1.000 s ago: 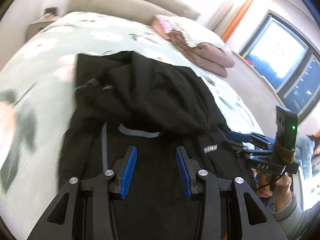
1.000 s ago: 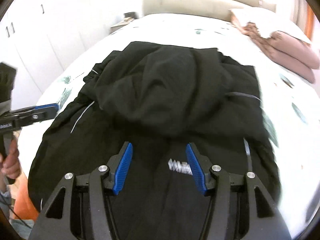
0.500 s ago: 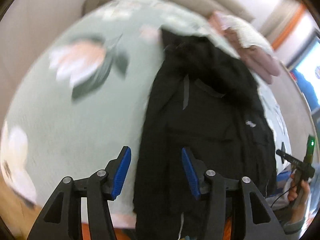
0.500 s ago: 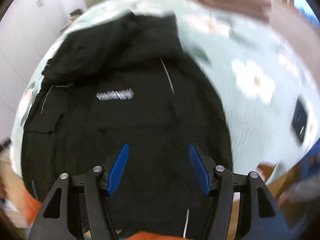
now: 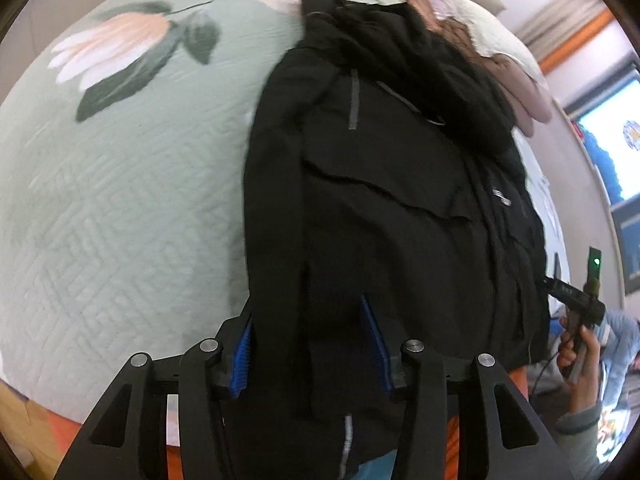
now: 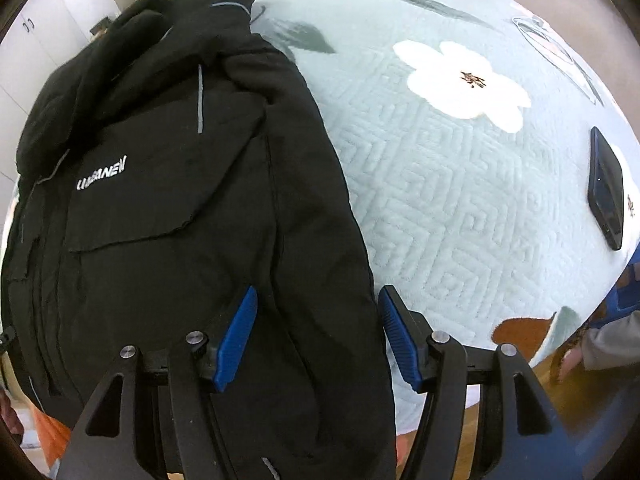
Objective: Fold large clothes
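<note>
White blurred lettering on black jacket [image 6: 168,200]

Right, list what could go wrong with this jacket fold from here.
1. The left gripper and right gripper stand open over the hem of the black jacket. Closing now might pinch only the top layer, so the fold could drag unevenly.
2. The hem hangs past the bed edge, so the jacket may slide off when lifted.
3. A phone lies on the bedspread to the right; swung fabric could knock it.
</note>
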Tool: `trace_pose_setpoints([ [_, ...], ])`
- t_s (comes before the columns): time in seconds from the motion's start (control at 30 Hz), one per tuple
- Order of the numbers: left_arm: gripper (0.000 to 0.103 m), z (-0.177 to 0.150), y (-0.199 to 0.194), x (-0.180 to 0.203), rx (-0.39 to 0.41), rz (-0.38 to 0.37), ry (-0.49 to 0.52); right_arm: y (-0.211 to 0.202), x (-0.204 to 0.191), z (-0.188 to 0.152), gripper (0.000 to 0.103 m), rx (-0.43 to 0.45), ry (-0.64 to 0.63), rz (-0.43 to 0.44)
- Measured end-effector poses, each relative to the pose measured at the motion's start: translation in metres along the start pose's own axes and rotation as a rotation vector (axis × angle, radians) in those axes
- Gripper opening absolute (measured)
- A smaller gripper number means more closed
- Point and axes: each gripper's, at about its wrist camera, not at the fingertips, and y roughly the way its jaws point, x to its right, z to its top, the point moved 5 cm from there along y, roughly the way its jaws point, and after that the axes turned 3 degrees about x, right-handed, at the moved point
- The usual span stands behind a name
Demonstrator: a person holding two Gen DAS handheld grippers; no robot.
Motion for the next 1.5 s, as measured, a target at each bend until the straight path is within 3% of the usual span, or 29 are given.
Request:
trace_pose_setpoints([
  [0.07, 0.049, 0.001, 0.0, 0.005, 0.003, 0.007, 0.003, -0.004, 0.007, -0.005, 0.066, 0.002, 0.009, -0.015],
  [0.17, 0.049, 0.0, 0.006, 0.003, -0.004, 0.09, 0.021, -0.01, 0.018, -0.016, 0.066, 0.012, 0.03, -0.008],
  [0.37, 0.049, -0.003, 0.012, -0.003, 0.0, 0.1, 0.023, -0.016, 0.025, -0.033, 0.066, -0.014, 0.05, 0.048],
  [0.4, 0.049, -0.002, 0.012, -0.002, -0.002, 0.095, 0.028, -0.016, 0.024, -0.036, 0.061, -0.03, 0.048, 0.082],
  [0.5, 0.042, -0.001, 0.011, 0.003, -0.001, 0.017, 0.024, -0.025, 0.017, -0.043, 0.039, -0.05, 0.016, 0.129],
  [0.57, 0.04, 0.003, 0.0, 0.007, 0.016, -0.084, -0.009, -0.039, 0.011, -0.044, 0.037, -0.052, 0.017, 0.184],
  [0.67, 0.04, 0.01, -0.027, 0.017, 0.064, -0.297, -0.052, -0.066, 0.001, -0.045, 0.037, -0.037, -0.012, 0.282],
  [0.73, 0.04, 0.011, -0.037, 0.024, 0.066, -0.393, -0.054, -0.067, -0.003, -0.05, 0.039, -0.066, -0.017, 0.344],
  [0.8, 0.04, 0.007, -0.032, 0.028, 0.04, -0.428, -0.053, -0.056, -0.012, -0.057, 0.04, -0.109, -0.02, 0.35],
  [0.97, 0.04, -0.023, 0.002, 0.04, -0.078, -0.328, -0.002, -0.046, -0.021, -0.081, 0.045, -0.151, -0.117, 0.203],
  [1.17, 0.04, -0.023, 0.002, 0.039, -0.08, -0.227, 0.009, -0.053, -0.017, -0.102, 0.045, -0.176, -0.233, 0.07],
  [1.27, 0.042, -0.022, 0.003, 0.035, -0.077, -0.147, 0.017, -0.05, -0.013, -0.112, 0.045, -0.181, -0.228, 0.084],
  [1.33, 0.042, -0.027, 0.01, 0.028, -0.108, -0.094, 0.024, -0.053, -0.009, -0.113, 0.035, -0.156, -0.226, 0.077],
  [1.37, 0.042, -0.029, 0.012, 0.026, -0.116, -0.09, 0.024, -0.056, -0.013, -0.114, 0.026, -0.144, -0.228, 0.069],
  [1.4, 0.04, -0.03, 0.017, 0.028, -0.121, -0.099, 0.024, -0.062, -0.014, -0.113, 0.018, -0.13, -0.231, 0.061],
  [1.43, 0.024, -0.03, 0.018, 0.029, -0.115, -0.107, 0.027, -0.068, -0.015, -0.113, 0.017, -0.12, -0.231, 0.064],
  [1.5, 0.013, -0.029, 0.016, 0.034, -0.096, -0.105, 0.043, -0.082, -0.015, -0.109, 0.014, -0.093, -0.225, 0.083],
])
